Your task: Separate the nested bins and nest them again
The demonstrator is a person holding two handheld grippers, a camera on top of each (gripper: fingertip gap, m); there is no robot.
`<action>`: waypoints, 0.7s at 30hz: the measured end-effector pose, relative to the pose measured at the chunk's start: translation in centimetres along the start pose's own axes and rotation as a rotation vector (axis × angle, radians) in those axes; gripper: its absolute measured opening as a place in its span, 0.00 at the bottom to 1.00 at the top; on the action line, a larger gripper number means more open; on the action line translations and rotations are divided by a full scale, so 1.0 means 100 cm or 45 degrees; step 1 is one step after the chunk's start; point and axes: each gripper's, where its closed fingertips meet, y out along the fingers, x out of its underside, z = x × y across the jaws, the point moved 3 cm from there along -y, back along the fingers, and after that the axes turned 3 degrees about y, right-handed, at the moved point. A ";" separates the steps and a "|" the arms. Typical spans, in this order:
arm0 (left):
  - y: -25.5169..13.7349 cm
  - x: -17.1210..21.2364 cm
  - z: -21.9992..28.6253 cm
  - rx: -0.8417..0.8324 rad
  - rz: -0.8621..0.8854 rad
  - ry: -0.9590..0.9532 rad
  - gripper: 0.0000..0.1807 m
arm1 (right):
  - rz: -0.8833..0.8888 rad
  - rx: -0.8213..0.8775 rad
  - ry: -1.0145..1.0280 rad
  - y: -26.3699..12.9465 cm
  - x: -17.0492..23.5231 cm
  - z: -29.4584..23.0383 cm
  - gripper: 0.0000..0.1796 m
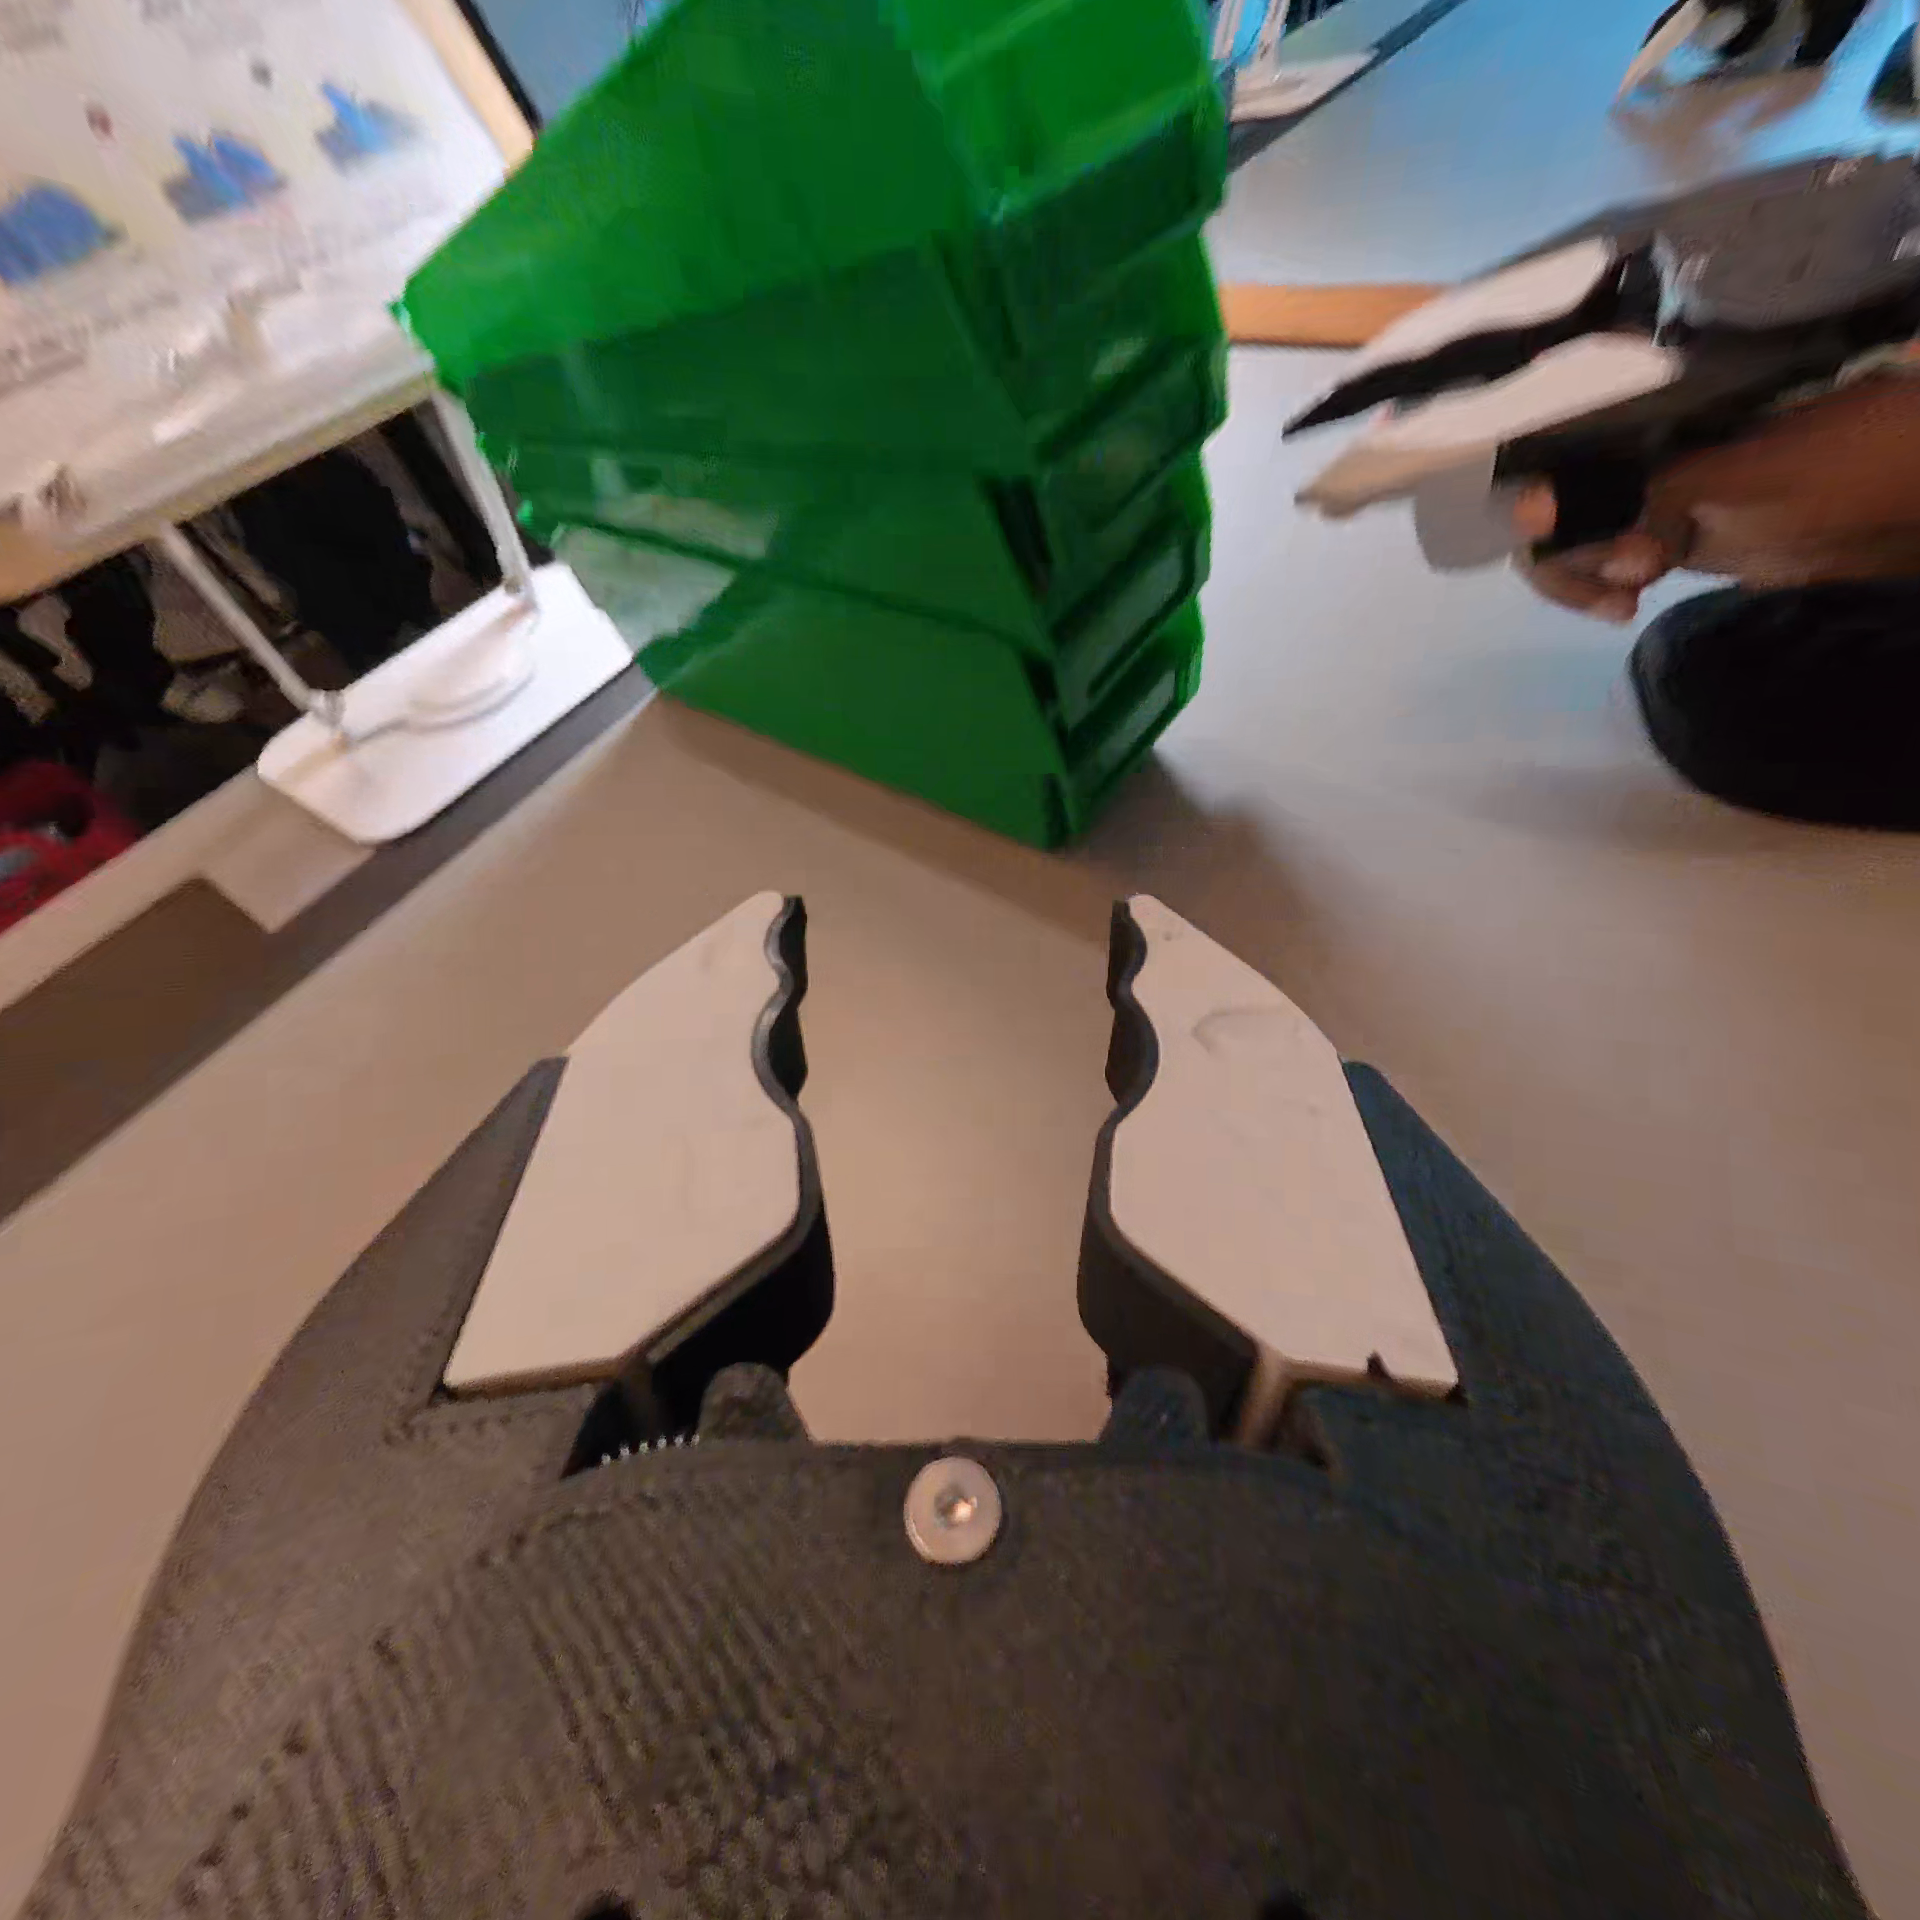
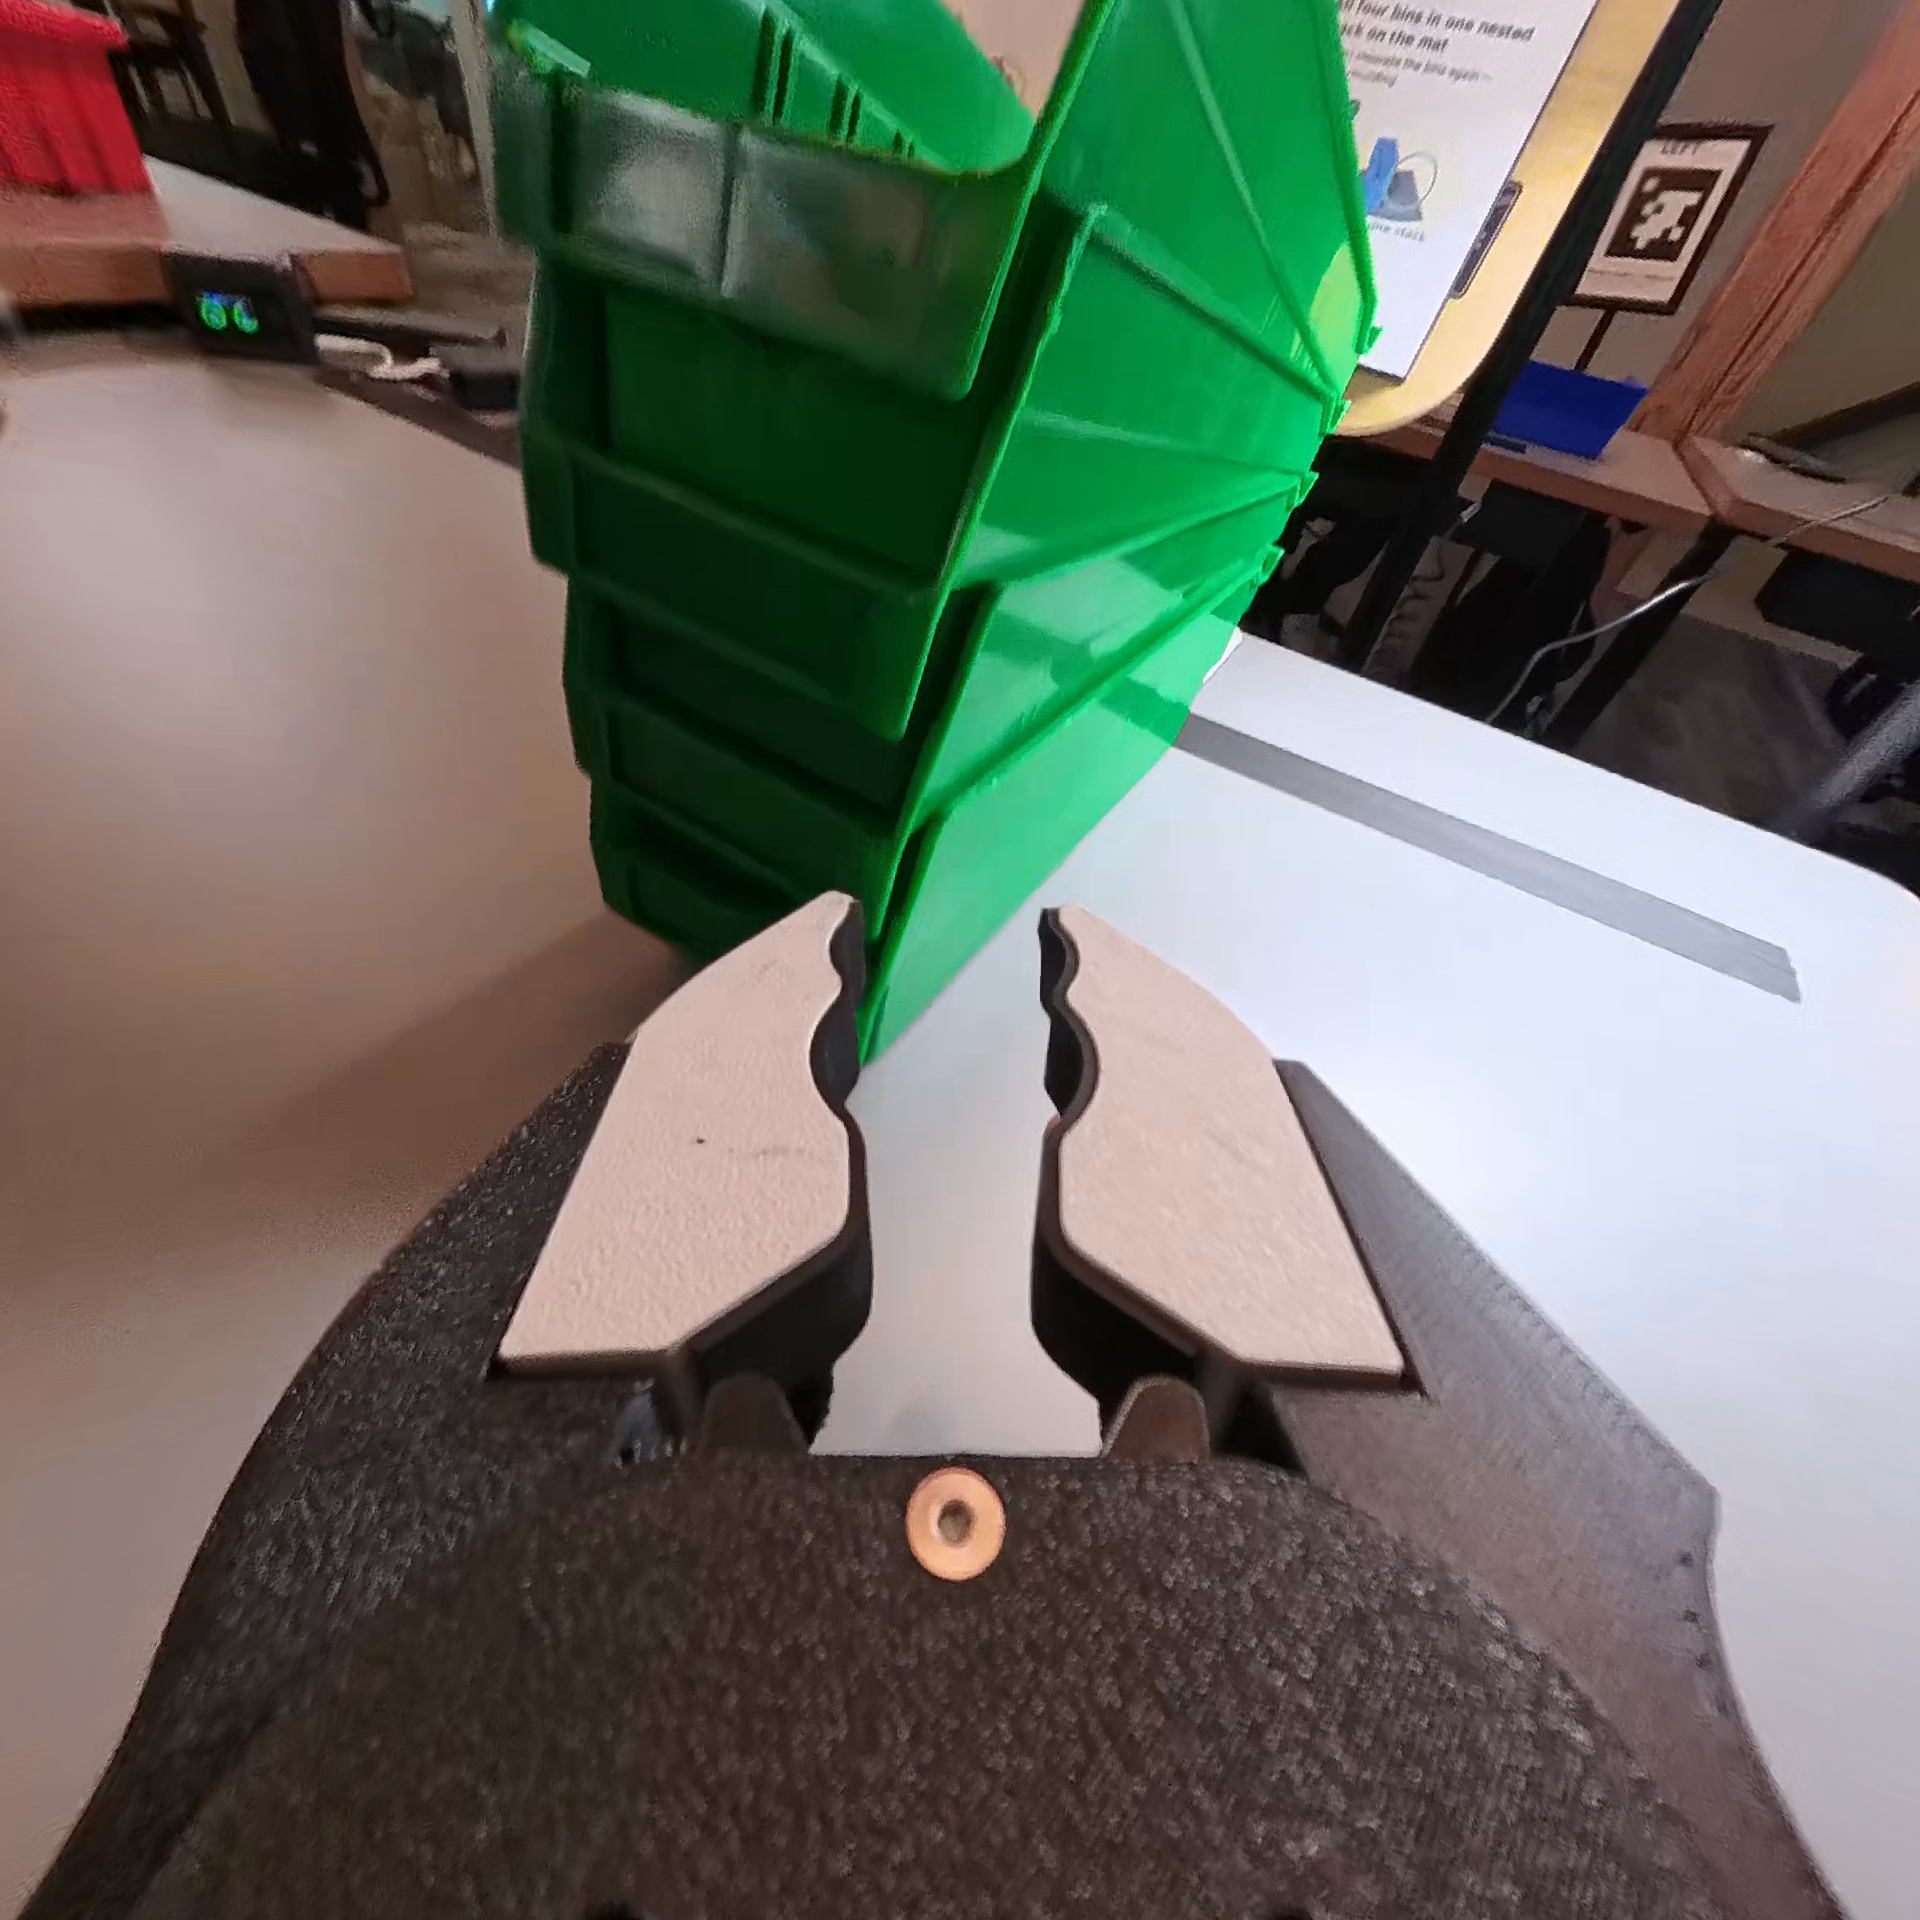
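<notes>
Your green bins (image 2: 894, 540) stand as one nested stack on the table (image 2: 260, 727), close to the edge where a grey strip (image 2: 1507, 852) crosses the pale surface. No bin has come off, so by the look of it the separating is all ahead of you, and the re-nesting after that. Your right claw (image 2: 951, 920) is spread and empty, its left finger just beside the bottom bin's near corner. Your left claw (image 1: 956, 909) is also spread and holds nothing, pointing at the stack from a short way back. A screen (image 2: 1475, 156) stands beyond the table's far edge.
</notes>
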 end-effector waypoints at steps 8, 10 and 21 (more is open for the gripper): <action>-0.019 0.061 -0.023 -0.085 0.013 -0.192 0.28 | 0.003 -0.006 0.074 0.042 -0.007 -0.003 0.12; -0.022 0.062 -0.025 -0.088 0.023 -0.211 0.27 | 0.026 0.012 0.033 0.045 -0.007 -0.004 0.06; -0.023 0.062 -0.022 -0.124 0.021 -0.149 0.26 | 0.128 -0.215 -0.141 0.028 -0.008 -0.045 0.05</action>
